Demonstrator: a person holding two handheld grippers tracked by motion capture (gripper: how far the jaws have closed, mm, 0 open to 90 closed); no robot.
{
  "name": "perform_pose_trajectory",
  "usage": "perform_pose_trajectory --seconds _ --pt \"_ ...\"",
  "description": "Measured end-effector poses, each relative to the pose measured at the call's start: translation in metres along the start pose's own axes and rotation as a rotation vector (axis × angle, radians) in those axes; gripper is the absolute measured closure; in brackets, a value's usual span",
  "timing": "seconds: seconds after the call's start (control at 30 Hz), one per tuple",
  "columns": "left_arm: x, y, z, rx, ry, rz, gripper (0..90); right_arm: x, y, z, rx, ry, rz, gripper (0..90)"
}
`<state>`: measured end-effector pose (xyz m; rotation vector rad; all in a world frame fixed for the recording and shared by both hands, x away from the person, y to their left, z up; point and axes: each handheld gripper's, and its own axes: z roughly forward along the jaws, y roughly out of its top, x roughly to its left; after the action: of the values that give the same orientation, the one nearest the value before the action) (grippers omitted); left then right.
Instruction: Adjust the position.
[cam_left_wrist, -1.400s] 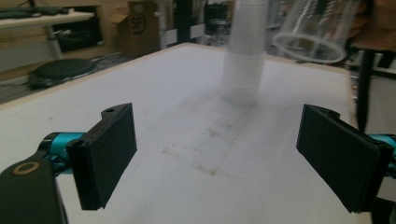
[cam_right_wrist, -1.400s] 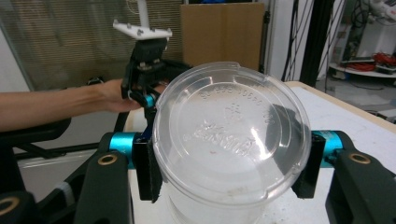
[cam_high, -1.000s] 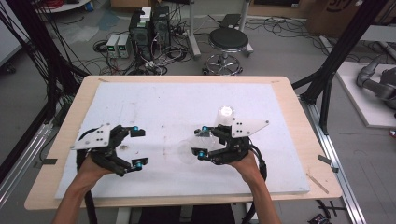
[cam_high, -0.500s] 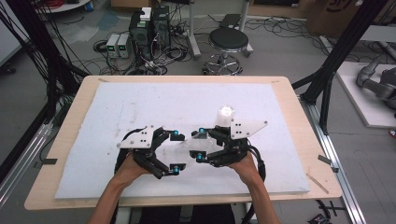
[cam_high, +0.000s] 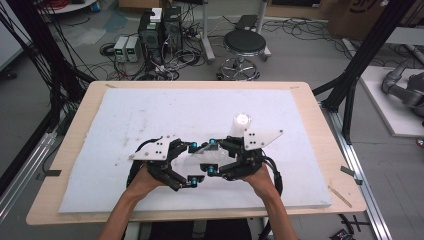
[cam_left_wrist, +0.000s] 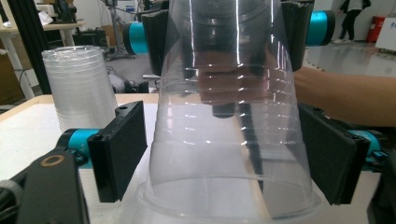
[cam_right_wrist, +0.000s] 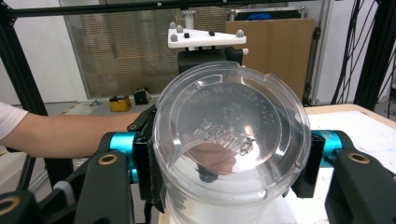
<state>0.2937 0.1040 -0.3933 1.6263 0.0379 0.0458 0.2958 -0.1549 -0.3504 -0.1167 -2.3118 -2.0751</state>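
Note:
A clear plastic cup (cam_high: 202, 159) lies level above the white mat, between the two grippers. My right gripper (cam_high: 212, 157) is shut on its base end, and in the right gripper view the cup's bottom (cam_right_wrist: 231, 126) faces the camera between that gripper's (cam_right_wrist: 226, 163) pads. My left gripper (cam_high: 194, 163) faces it from the left. Its jaws have just been closing around the rim end. In the left gripper view the cup (cam_left_wrist: 229, 140) sits between the left gripper's (cam_left_wrist: 224, 158) pads, which meet its wall. A stack of clear cups (cam_high: 241, 125) stands upright behind the right gripper.
A white foam mat (cam_high: 150, 110) covers most of the wooden table (cam_high: 320, 150). The cup stack (cam_left_wrist: 79, 88) is near the cup. On the floor beyond the far edge are a stool (cam_high: 244, 45) and computer boxes (cam_high: 160, 30). Black frame posts (cam_high: 360, 65) flank the table.
My left gripper has moved right across the mat up to the cup, and its jaws have narrowed around the rim end. The right gripper and the cup have stayed put.

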Motion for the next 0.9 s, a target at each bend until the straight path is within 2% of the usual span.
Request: perform_pose_trajectory --seconds 0.13,0.4,0.43,0.5,0.53,0.57,0.63,0.8,0.9 --pt "0.0 -0.002 -0.001 -0.005 -0.019 0.001 26.0 0.0 -0.001 0.002 0.007 0.004 0.002 41.7" --pt "-0.001 -0.004 -0.003 -0.009 -0.015 -0.004 32.0 0.0 -0.002 0.004 0.016 0.002 0.005 41.4" --pt "0.0 -0.004 -0.003 -0.003 -0.014 -0.002 32.0 0.0 -0.002 0.004 0.018 0.001 0.0 38.4" --pt "0.0 -0.005 -0.004 0.003 -0.008 -0.007 32.0 0.002 -0.002 0.006 0.015 -0.032 -0.018 11.8" --pt "0.0 -0.005 -0.004 0.003 -0.008 -0.007 32.0 0.002 -0.002 0.006 0.015 -0.032 -0.018 11.8" --pt "0.0 -0.005 -0.005 0.005 -0.005 -0.009 32.0 0.004 -0.001 0.007 0.023 -0.059 -0.02 11.8" --pt "0.001 -0.006 -0.007 0.005 0.004 -0.017 32.0 0.007 0.0 0.008 0.052 -0.061 -0.053 11.8" --pt "0.001 -0.005 -0.01 0.021 0.008 -0.023 32.0 0.007 -0.001 0.01 0.1 -0.074 -0.064 11.8" --pt "0.002 -0.001 -0.014 0.085 0.007 -0.025 31.9 0.007 -0.002 0.009 0.125 -0.078 -0.068 11.8"
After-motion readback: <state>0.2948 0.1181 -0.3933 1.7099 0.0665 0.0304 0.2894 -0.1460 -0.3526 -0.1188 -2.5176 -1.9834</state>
